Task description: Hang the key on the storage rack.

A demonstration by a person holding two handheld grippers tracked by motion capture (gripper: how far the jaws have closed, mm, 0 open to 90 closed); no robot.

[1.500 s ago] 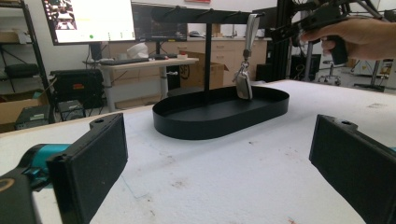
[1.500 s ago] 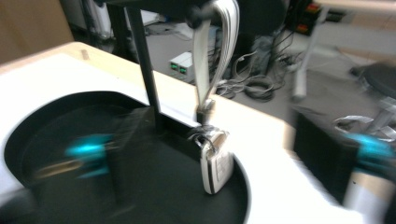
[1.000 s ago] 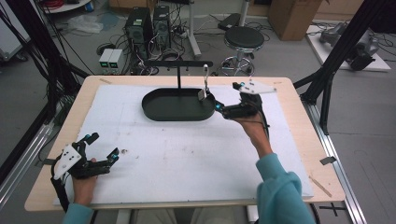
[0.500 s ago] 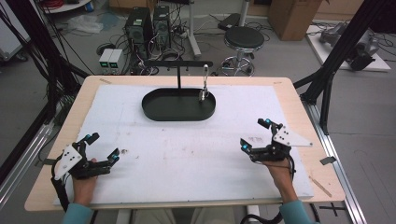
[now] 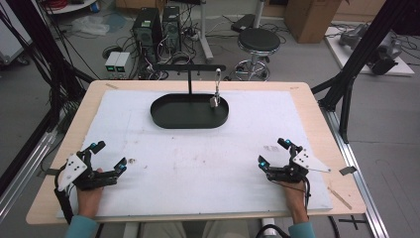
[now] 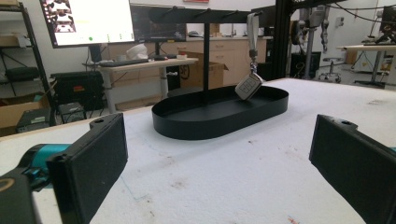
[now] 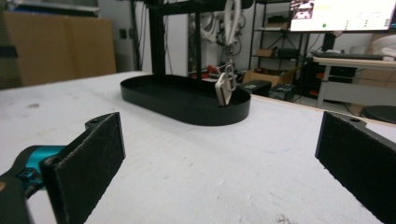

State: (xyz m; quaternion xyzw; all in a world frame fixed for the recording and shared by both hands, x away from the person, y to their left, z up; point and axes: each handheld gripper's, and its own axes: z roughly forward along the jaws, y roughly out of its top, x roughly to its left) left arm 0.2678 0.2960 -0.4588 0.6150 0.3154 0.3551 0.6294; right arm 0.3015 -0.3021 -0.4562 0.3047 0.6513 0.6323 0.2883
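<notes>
On the white-covered worktop (image 5: 198, 163), a black oval tray (image 5: 171, 117) sits far-centre under its hanging rack (image 5: 189, 67), a key fob (image 5: 214, 100) dangling from it into the tray. Left gripper (image 5: 107, 157) and right gripper (image 5: 273, 152) rest at the near corners, jaws wide and empty, apparently parked.

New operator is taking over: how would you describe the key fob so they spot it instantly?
Find the black oval tray at the table's far middle, with its T-shaped rack. The key fob dangles on a strap from the bar's right side: the only pale, buttoned item there.
</notes>
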